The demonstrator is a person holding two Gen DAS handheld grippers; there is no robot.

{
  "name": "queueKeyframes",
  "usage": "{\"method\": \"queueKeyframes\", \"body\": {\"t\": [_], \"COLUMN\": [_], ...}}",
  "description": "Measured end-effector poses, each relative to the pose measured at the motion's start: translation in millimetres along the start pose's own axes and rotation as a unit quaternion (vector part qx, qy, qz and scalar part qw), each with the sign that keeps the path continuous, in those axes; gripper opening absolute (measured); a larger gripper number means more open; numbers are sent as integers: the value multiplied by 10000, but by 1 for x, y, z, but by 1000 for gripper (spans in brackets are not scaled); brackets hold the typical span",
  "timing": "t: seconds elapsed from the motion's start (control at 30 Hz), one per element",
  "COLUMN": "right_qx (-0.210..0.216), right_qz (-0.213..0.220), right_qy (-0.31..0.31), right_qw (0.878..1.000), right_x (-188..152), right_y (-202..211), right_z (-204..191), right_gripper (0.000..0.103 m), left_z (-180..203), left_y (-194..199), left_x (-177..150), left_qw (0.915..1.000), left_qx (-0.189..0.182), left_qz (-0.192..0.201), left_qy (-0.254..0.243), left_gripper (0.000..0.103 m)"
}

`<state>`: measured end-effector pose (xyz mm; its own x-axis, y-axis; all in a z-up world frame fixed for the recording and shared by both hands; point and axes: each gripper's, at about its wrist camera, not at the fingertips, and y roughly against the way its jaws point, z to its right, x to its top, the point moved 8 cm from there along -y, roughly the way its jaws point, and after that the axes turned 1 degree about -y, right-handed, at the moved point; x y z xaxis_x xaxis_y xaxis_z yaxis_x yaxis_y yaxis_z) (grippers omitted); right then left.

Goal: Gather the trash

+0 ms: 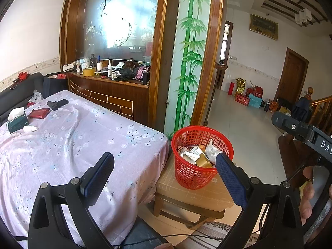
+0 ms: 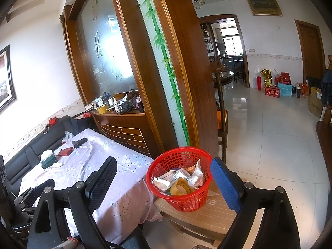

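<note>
Both your grippers, left gripper point(image 1: 165, 167) and right gripper point(image 2: 164, 174): jaws spread, holding nothing. Basket point(image 1: 202, 155), part full, sits on box point(image 1: 199, 193) just off counter's near corner; careless bump tips it. Crumpled tissue point(image 1: 30, 128) lies at counter's far-left edge; long reach may snag cloth point(image 1: 83, 145).

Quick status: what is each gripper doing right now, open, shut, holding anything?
Left gripper: open, holding nothing, near the red basket.
Right gripper: open, holding nothing, in front of the same basket.

Red plastic mesh basket point(image 2: 179, 178); matt cardboard box point(image 2: 199, 213); floral cloth point(image 1: 68, 145); glossy tiled floor point(image 2: 269, 141).
</note>
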<state>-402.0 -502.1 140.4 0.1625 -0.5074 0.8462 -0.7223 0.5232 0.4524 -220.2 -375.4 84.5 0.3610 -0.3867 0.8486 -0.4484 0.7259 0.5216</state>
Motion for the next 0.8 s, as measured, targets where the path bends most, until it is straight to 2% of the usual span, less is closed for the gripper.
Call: {"method": "queueKeyframes", "body": {"t": [0.8], "right_qx": [9], "right_qz": [-29], "right_qy": [19], "right_qw": [10000], "right_x": [-3], "right_y": [-4], "right_z": [4], "right_gripper": [94], "left_z": [-1], "left_y": [0], "left_x": [-6], "left_qw": [10000], "left_qx": [9], "left_qz": [-24], "left_qy": [-18], "left_gripper": [98]}}
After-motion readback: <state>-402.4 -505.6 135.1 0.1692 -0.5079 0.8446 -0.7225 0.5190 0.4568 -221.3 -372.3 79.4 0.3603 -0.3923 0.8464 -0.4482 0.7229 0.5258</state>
